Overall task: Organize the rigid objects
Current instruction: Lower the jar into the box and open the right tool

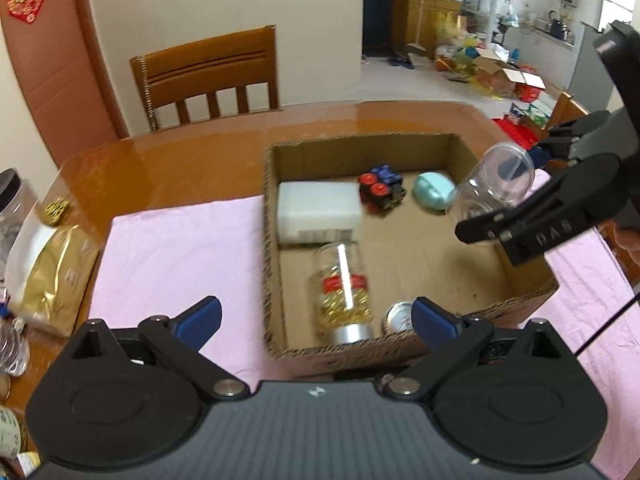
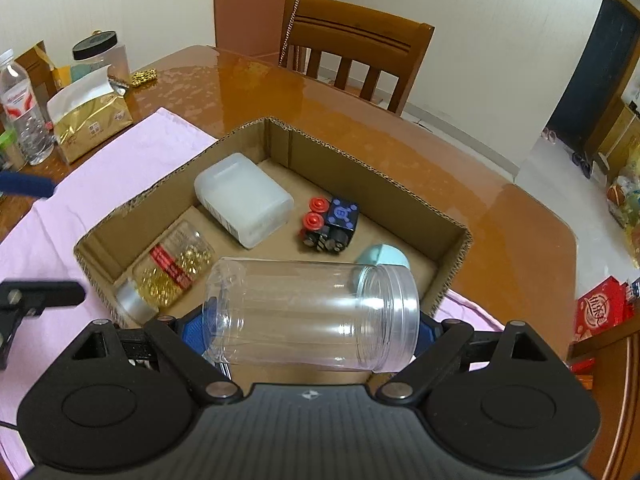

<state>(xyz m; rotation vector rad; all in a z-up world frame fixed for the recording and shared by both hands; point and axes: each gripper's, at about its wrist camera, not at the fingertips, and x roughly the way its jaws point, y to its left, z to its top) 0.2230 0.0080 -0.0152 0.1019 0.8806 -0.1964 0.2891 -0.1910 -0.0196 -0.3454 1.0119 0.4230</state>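
Note:
A cardboard box [image 1: 524, 300] [image 2: 384, 184] sits on a pink cloth. In it lie a white plastic case [image 1: 316, 208] [image 2: 244, 196], a black, red and blue toy cube [image 1: 380, 192] [image 2: 332, 224], a teal oval item [image 1: 432, 196] [image 2: 380, 258], a capsule jar [image 1: 344, 292] [image 2: 172, 268] on its side, and a metal can [image 1: 396, 316]. My right gripper [image 2: 312, 326] [image 1: 500, 192] is shut on an empty clear jar [image 2: 312, 312] [image 1: 496, 184], held sideways over the box's right part. My left gripper [image 1: 318, 316] [image 2: 36, 240] stands open at the box's near left edge, pressing on nothing.
On the wooden table [image 1: 180, 168] to the left are a gold bag [image 1: 56, 272] [image 2: 92, 124], a water bottle [image 2: 24, 116] and a black-lidded jar [image 2: 100, 54]. A wooden chair [image 1: 208, 76] [image 2: 356, 44] stands behind the table. The pink cloth [image 1: 176, 256] lies under the box.

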